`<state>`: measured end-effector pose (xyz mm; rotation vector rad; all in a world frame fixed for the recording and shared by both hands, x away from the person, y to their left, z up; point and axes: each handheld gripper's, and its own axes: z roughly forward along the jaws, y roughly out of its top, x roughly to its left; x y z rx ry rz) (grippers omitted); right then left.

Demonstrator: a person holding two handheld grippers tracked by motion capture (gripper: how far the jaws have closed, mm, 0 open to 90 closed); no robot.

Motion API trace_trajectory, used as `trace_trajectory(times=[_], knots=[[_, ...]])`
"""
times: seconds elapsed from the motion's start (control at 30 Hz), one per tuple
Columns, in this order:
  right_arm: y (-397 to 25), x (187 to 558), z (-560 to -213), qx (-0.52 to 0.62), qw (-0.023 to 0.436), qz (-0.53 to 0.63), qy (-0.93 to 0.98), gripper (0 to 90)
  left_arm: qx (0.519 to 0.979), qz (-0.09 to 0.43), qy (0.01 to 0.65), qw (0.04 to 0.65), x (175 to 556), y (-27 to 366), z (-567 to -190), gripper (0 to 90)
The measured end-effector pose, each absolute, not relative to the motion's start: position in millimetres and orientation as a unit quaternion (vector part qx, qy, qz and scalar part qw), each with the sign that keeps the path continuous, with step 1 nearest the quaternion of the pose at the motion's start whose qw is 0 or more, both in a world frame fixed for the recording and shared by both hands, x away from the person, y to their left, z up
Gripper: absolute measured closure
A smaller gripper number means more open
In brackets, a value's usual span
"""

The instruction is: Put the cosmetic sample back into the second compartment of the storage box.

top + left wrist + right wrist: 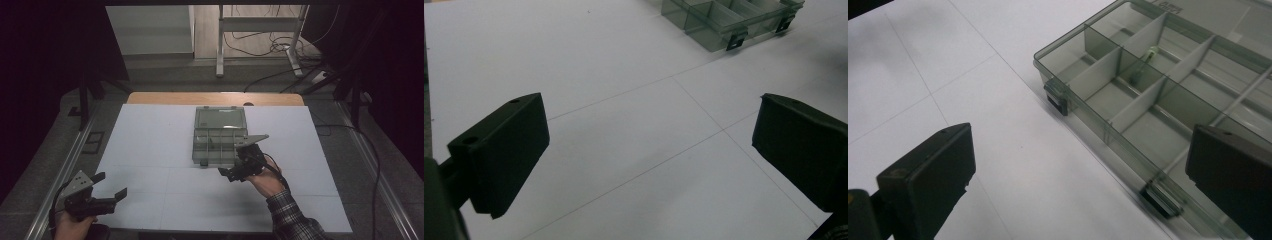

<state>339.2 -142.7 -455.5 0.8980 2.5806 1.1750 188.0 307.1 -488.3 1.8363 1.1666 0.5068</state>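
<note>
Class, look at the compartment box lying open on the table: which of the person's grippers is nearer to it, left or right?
Right. The right gripper hovers at the near right corner of the compartment box, jaws open. The left gripper sits far off by the table's near left edge.

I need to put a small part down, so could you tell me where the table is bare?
The white table top left of the open compartment box is free, up to the left gripper. It is crowded at the box's front edge, where the right gripper hovers.

Spread claw (649,160) above white table (599,75)
</note>
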Motion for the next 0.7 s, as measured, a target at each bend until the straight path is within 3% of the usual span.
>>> trace_trajectory(times=[0.7], knots=[[-186, 307, -447, 0.313, 0.108, 0.422, 0.844, 0.0, 0.737, 0.211, 0.475, 0.432, 182, 308, -488, 2.1]])
